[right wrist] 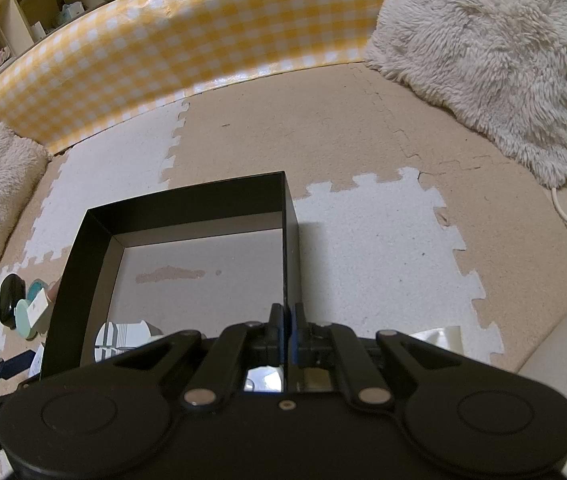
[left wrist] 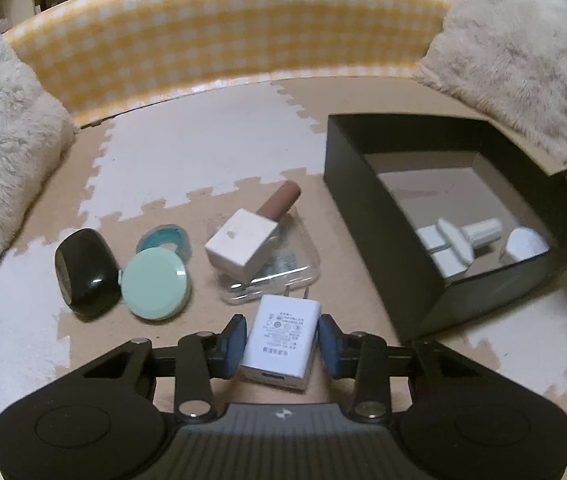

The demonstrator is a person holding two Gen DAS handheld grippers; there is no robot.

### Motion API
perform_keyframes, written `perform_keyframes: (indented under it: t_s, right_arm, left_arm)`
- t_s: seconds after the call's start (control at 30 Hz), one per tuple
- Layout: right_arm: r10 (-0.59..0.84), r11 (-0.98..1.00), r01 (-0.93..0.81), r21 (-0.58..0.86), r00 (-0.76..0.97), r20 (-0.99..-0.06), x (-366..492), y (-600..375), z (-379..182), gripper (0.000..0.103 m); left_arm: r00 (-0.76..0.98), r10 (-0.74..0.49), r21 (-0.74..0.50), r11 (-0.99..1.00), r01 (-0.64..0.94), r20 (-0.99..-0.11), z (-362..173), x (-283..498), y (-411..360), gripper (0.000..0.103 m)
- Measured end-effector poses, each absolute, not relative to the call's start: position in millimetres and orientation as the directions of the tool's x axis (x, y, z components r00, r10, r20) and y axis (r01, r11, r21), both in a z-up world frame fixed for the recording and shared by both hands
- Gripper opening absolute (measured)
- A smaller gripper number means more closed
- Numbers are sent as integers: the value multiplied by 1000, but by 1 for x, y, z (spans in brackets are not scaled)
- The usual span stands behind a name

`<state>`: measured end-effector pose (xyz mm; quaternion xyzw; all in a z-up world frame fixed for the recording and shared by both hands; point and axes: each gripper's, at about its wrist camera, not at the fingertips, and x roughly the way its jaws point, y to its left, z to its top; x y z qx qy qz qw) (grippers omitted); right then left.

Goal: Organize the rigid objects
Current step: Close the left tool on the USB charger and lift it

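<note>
Left gripper [left wrist: 279, 340] spread around charger [left wrist: 279, 340], unclamped; off-centre closing may twist it. Right gripper [right wrist: 286, 330] pinches box [right wrist: 187, 204] wall.

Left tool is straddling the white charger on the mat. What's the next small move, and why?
Probably close the left tool on the white USB charger: its blue pads flank the charger's sides with small gaps, so it isn't gripped yet. The right tool pinches the black box wall, steadying it for the drop.

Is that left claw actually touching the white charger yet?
Apart. The left wrist view shows floor between each blue pad and the white charger; the left gripper straddles it, open.
</note>
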<state>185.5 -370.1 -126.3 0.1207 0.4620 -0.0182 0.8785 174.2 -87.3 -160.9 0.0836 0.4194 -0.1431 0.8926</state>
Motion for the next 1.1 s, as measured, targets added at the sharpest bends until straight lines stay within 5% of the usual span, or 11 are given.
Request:
perform_keyframes:
  t_s: [0.17,0.23,0.43,0.83,1.1]
  right_arm:
    - [80,970,144,197,573,-816,185,-370,-126,4]
    - [81,970,144,197,573,-816,185,-370,-126,4]
    - [82,969,144,198,573,-816,185,-370,-126,4]
    - [82,970,144,198,573,-816,185,-370,-126,4]
    - [82,970,143,198,573,-816,185,-370,-126,4]
  left_arm:
    - [633,-224,-5,944,329,-741,-142,170,-93,38]
    - [651,-236,-27,949,314,-721,-133,170,-92,1]
    - [683,-247,-44,953,300,-687,-114,169,-93,1]
    - [529,-217,-89,962,257,-820,-151,169,-95,50]
    - [537,-173,-105,982,154,-826,-167,168,-107,55]
